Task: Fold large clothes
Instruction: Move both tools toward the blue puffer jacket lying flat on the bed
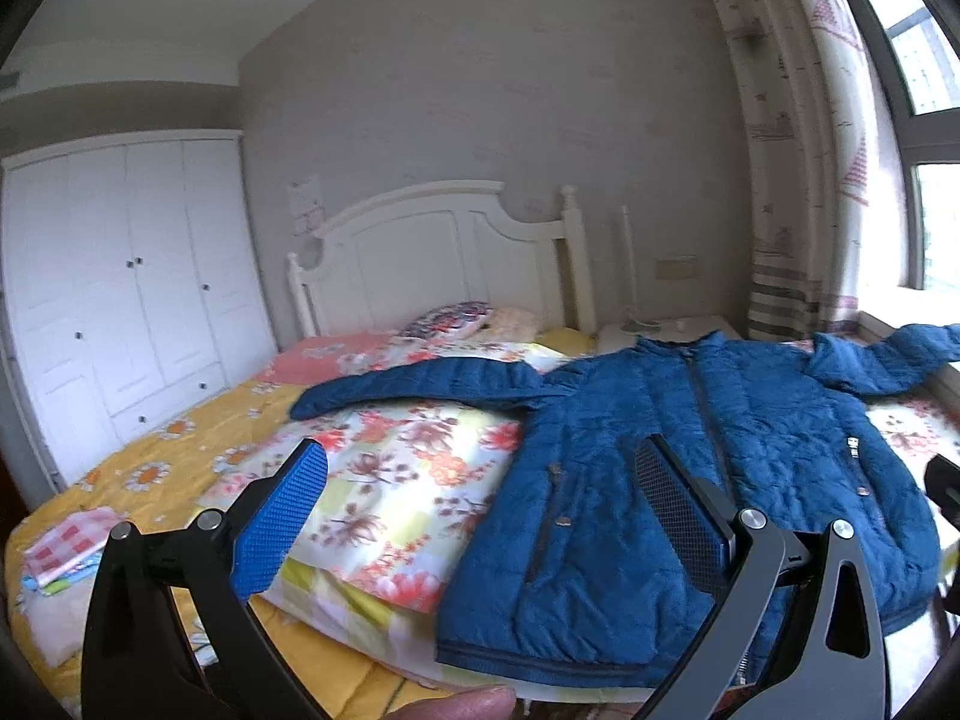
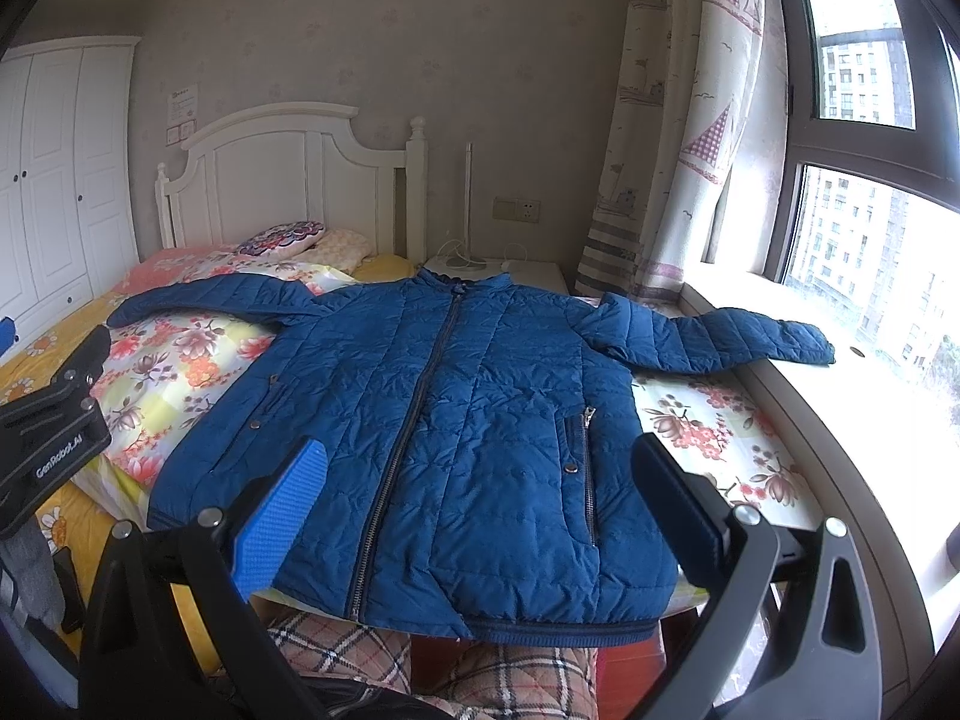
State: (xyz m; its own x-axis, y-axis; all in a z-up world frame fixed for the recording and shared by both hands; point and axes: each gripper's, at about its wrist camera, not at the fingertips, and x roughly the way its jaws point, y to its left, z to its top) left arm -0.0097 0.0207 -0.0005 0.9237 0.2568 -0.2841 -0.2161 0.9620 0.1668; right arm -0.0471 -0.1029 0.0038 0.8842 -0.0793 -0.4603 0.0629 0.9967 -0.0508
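The jacket (image 2: 456, 420) lies face up and zipped on the quilt (image 2: 174, 372) at the foot end of the bed (image 1: 198, 438), hem toward the person and collar toward the headboard (image 2: 282, 168). Nothing about it is folded: the body is spread flat, one sleeve (image 2: 204, 297) runs out toward the pillows, and the other sleeve (image 2: 720, 333) reaches across onto the windowsill (image 2: 798, 396), its cuff resting on the ledge. So the task looks to be at its very start, with the garment laid out and smoothed but no fold made. The left claw (image 1: 480, 510) hangs above the jacket's near left edge with its fingers spread wide and nothing between them; the right claw (image 2: 480, 510) hovers over the hem, likewise spread wide and empty. Neither appears to touch the fabric, though the fisheye makes the height hard to judge. What is left, by my reading, is everything: bringing each sleeve in over the chest, then folding the body, probably in halves or thirds from hem toward collar. The sleeve on the sill is the furthest out and will need the longest carry. The padding is puffy and slick-looking, so folds may spring back unless pressed down.
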